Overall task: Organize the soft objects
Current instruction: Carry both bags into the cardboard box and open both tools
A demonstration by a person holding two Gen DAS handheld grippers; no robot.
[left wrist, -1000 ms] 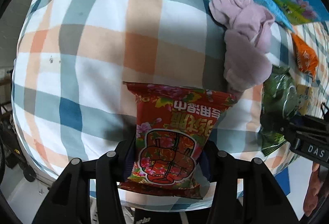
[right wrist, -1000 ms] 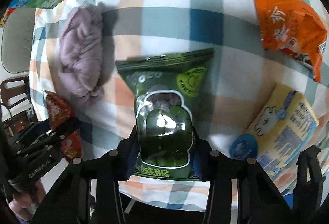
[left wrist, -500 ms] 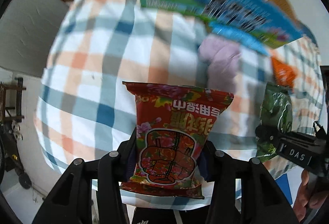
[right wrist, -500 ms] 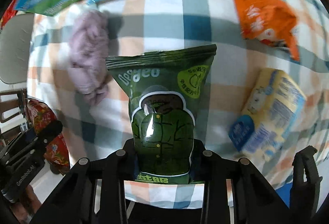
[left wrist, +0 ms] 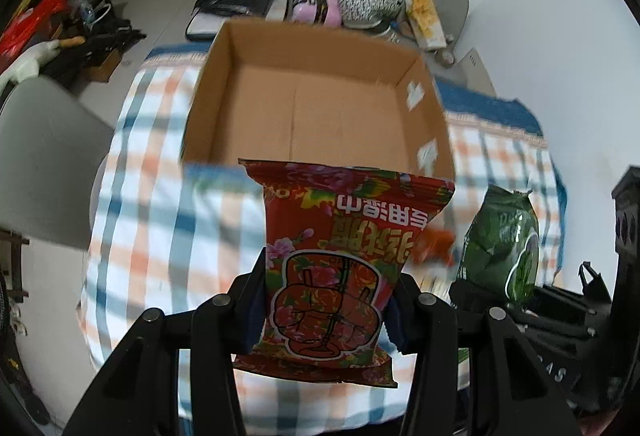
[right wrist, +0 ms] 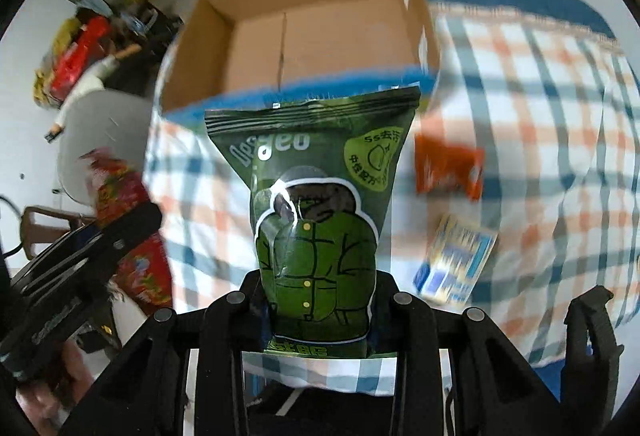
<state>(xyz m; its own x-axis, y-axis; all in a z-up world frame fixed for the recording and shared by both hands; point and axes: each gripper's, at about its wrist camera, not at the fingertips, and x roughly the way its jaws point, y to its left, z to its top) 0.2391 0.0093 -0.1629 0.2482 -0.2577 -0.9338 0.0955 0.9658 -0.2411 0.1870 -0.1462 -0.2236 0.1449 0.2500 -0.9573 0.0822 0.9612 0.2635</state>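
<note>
The left claw (left wrist: pixel 326 300) has lifted since a second ago, so the open cardboard box (left wrist: pixel 320 108) now fills its view instead of checked cloth; it clamps a red packet (left wrist: pixel 336 264) upright by its lower half; the right claw (right wrist: pixel 318 296) likewise pinches a green packet (right wrist: pixel 316 212); both hang above the tabletop (right wrist: pixel 540 108), before the box; an orange packet (right wrist: pixel 448 168) lies on the cloth.

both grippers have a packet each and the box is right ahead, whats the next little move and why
Probably carry both forward over the open cardboard box and release. The left gripper is clamped on the red packet, the right gripper on the green packet, and both packets are held short of the box's near wall. No items show inside the box, so there is room.
</note>
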